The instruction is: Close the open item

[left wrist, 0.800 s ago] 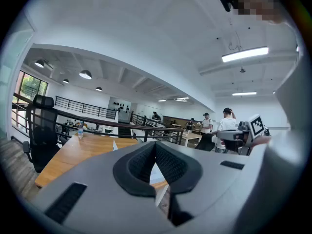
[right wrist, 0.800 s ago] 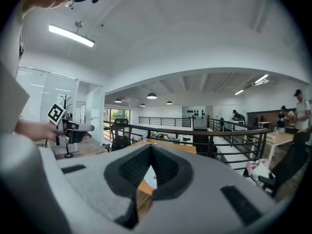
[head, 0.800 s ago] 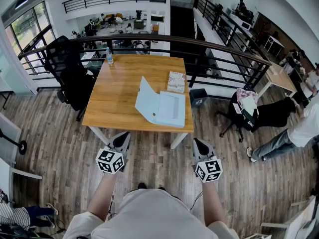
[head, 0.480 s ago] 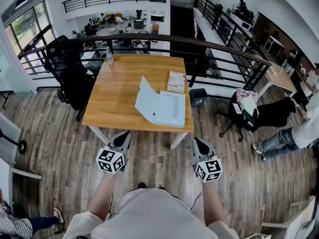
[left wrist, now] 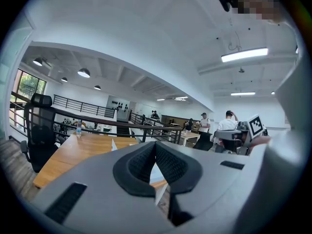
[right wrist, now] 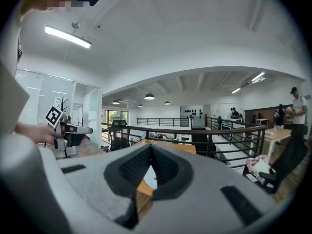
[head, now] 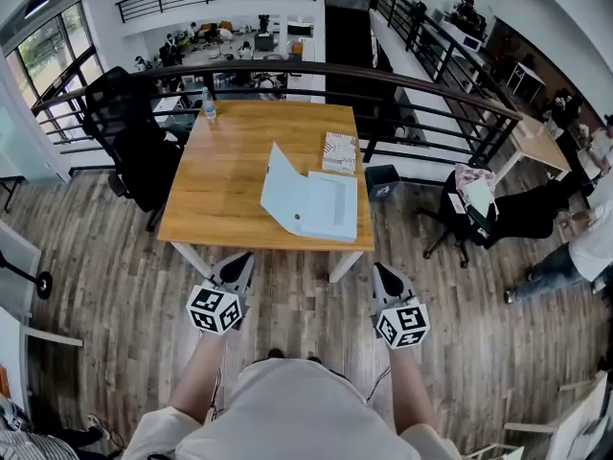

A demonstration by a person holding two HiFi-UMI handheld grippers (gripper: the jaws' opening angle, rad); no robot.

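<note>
The wooden counter (head: 220, 195) has a black chair (head: 129, 137) at its left side. An open pale folder (head: 330, 209) lies near the counter's front right corner, cover tilted up. The left gripper (head: 235, 268) and right gripper (head: 386, 278) hover short of the near edge, fingers clenched and empty. A booklet (head: 339, 153) lies just behind the folder, and a bottle (head: 209, 106) stands at the far left corner.

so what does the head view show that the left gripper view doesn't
Only the head view: the open folder laid out in full with its cover raised, and the patterned booklet behind it.

Only the left gripper view: the left gripper close up, jaws shut with nothing between them, plus the ceiling lights.

Both: the wooden table, black chair, water bottle, railing and right gripper.
</note>
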